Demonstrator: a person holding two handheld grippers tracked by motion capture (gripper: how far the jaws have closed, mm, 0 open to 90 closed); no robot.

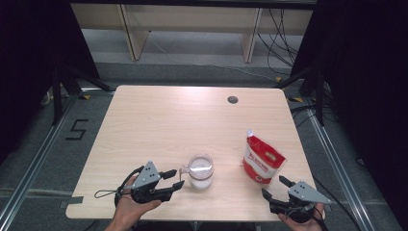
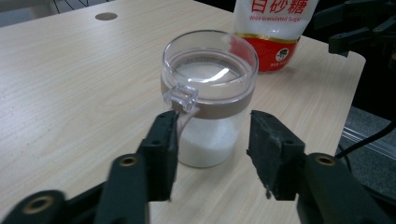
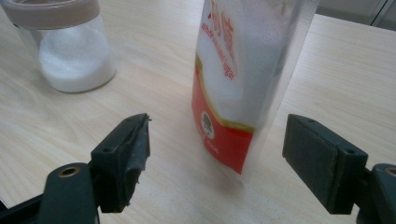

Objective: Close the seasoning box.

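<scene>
A clear glass jar (image 1: 200, 171) with a tan band and a clear lid holds white sugar and stands near the table's front edge. My left gripper (image 1: 177, 178) lies just left of it, open. In the left gripper view the jar (image 2: 210, 93) stands just beyond the spread jaws, its lid latch (image 2: 181, 96) close above the left jaw, with no pad pressing on it. A red and white sugar pouch (image 1: 262, 161) stands upright to the right. My right gripper (image 1: 273, 186) is open in front of it, and the pouch (image 3: 243, 70) stands just past the wide jaws.
The light wooden table (image 1: 168, 115) has a round cable hole (image 1: 233, 99) at the back right. Its front edge runs close under both hands. Beyond the table are shelf legs (image 1: 132, 43), cables on the floor and dark curtains at both sides.
</scene>
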